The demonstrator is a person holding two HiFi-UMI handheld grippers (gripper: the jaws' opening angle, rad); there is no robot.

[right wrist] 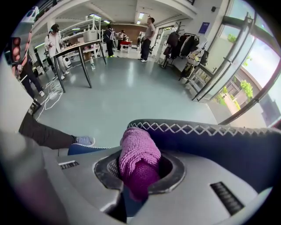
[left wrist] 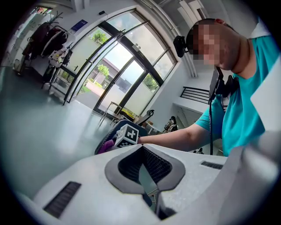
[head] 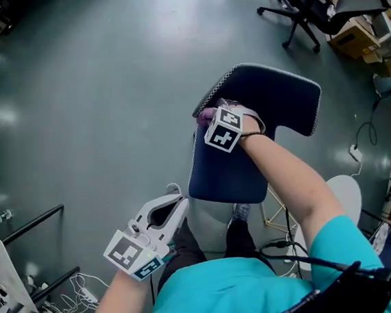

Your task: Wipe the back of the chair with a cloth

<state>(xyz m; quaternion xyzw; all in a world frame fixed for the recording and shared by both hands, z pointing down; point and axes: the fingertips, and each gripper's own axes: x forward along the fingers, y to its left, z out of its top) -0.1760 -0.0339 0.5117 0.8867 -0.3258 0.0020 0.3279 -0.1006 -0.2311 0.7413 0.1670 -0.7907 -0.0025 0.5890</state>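
The chair has a dark navy back (head: 265, 97) with white zigzag stitching along its rim, and a navy seat (head: 225, 173). My right gripper (head: 209, 120) is shut on a purple cloth (head: 203, 115) and presses it against the left end of the chair back's top edge. In the right gripper view the cloth (right wrist: 138, 149) bulges between the jaws of that gripper (right wrist: 139, 165), right beside the chair back (right wrist: 210, 145). My left gripper (head: 180, 202) hangs low at the left, away from the chair, shut with nothing in it (left wrist: 142, 154). From there the chair back (left wrist: 109, 134) shows beyond.
A black office chair (head: 305, 4) and cardboard boxes (head: 352, 37) stand at the far right. A power strip (head: 355, 151) lies on the floor. Black rails (head: 30, 227) are at the left. A table (right wrist: 81, 48), a clothes rack (right wrist: 184, 44) and people are farther off.
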